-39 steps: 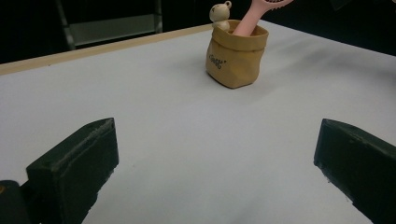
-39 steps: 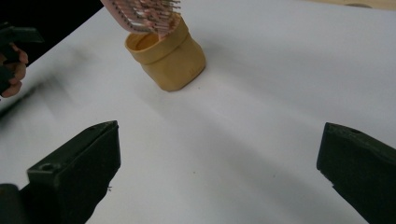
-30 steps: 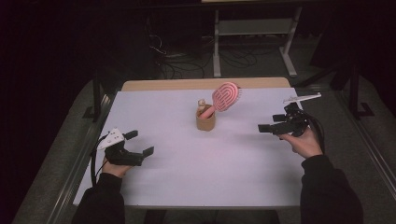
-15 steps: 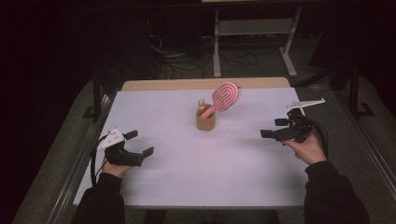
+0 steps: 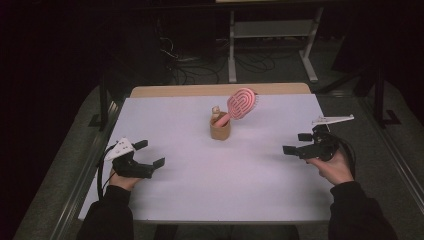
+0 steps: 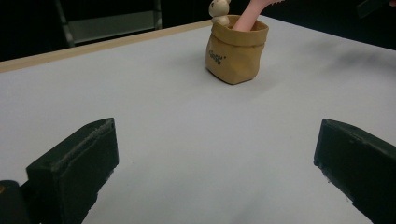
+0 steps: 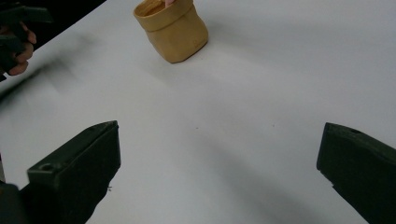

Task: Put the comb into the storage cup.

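The tan pouch [image 5: 220, 129] stands upright on the white table [image 5: 225, 180], with a pink hairbrush [image 5: 240, 104] leaning out of its mouth beside a small cream figure [image 5: 216, 111]. It sits well ahead of both pairs of jaws, between neither. The left gripper [image 5: 145, 159] has its jaws spread wide and empty; in its own view the pouch lies ahead, right of centre. The right gripper [image 5: 295, 145] is likewise wide apart with nothing held, the pouch ahead toward its left jaw.

Bright table, pitch-dark room around it

The white tabletop [image 5: 215, 175] is evenly lit from overhead; the pouch [image 6: 236, 53] casts a soft shadow, and the distant hand [image 7: 16, 44] is blurry.
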Demonstrator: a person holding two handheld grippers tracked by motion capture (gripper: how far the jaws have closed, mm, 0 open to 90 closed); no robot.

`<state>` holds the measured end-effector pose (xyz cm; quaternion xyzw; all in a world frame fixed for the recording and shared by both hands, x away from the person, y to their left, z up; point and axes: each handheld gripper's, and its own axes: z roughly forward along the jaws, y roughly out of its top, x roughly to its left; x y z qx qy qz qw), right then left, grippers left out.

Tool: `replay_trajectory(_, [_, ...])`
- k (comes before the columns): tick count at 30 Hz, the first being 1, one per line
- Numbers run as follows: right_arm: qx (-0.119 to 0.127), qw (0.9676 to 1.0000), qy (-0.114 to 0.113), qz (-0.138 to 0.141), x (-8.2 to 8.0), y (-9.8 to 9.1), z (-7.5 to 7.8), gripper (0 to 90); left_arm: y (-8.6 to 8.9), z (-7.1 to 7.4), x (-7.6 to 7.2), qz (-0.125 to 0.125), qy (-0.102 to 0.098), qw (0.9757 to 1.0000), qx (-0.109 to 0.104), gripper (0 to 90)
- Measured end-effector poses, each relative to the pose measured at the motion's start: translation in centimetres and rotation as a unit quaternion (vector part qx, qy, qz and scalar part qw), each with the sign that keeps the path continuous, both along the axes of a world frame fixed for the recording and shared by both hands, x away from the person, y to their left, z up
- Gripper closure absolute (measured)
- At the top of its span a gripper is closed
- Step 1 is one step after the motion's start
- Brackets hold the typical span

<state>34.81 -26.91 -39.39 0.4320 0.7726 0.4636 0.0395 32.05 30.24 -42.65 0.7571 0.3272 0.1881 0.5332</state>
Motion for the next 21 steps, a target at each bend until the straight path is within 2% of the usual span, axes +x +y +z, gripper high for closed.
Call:
replay_trajectory(9, [0.006,1.0,-0.003,-0.004,-1.3,-0.6,-0.9,0.0,0.0,0.0,0.0,0.0,0.002,1.0,0.001,0.0])
replay_trajectory(14, [0.006,0.9999,-0.006,-0.009,-2.0,-0.9,-1.5,0.0,-0.1,-0.2,0.1,-0.006,0.013,0.9999,0.006,0.0])
replay_trajectory(21, [0.008,0.9995,-0.017,-0.024,-2.8,-1.6,-2.1,0.0,-0.1,-0.2,0.1,-0.011,0.019,0.9997,0.005,0.0])
